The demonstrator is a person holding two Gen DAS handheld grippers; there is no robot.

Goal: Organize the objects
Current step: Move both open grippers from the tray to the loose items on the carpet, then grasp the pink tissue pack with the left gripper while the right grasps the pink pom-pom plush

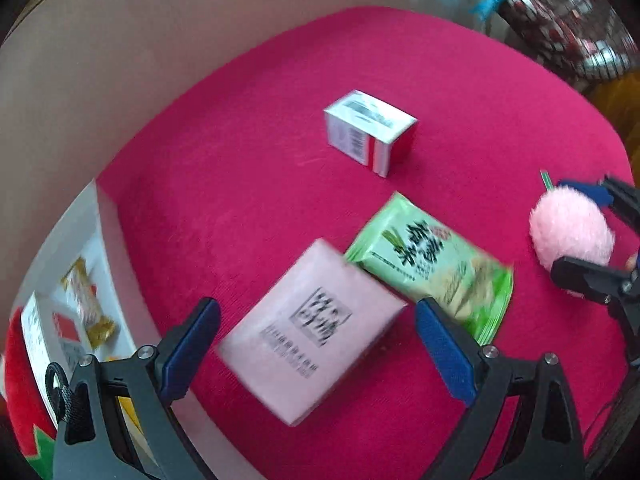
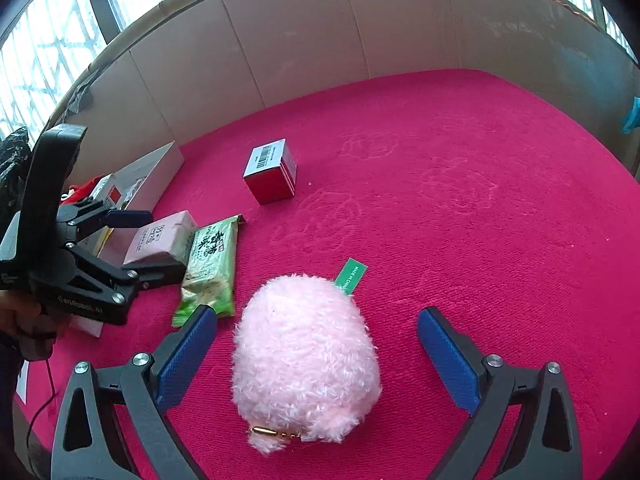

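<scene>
Jaws on your left gripper are gaping wide around the pink packet, a flat block with blurred black print, lying on the magenta cloth against the green snack bag. Your right gripper is standing wide around the fluffy pink plush, not pinching it.

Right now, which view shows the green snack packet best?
The left wrist view: the green packet is large, its printed face readable, one corner under the pink box. The right wrist view shows it smaller, partly behind the left hand-held gripper.
</scene>
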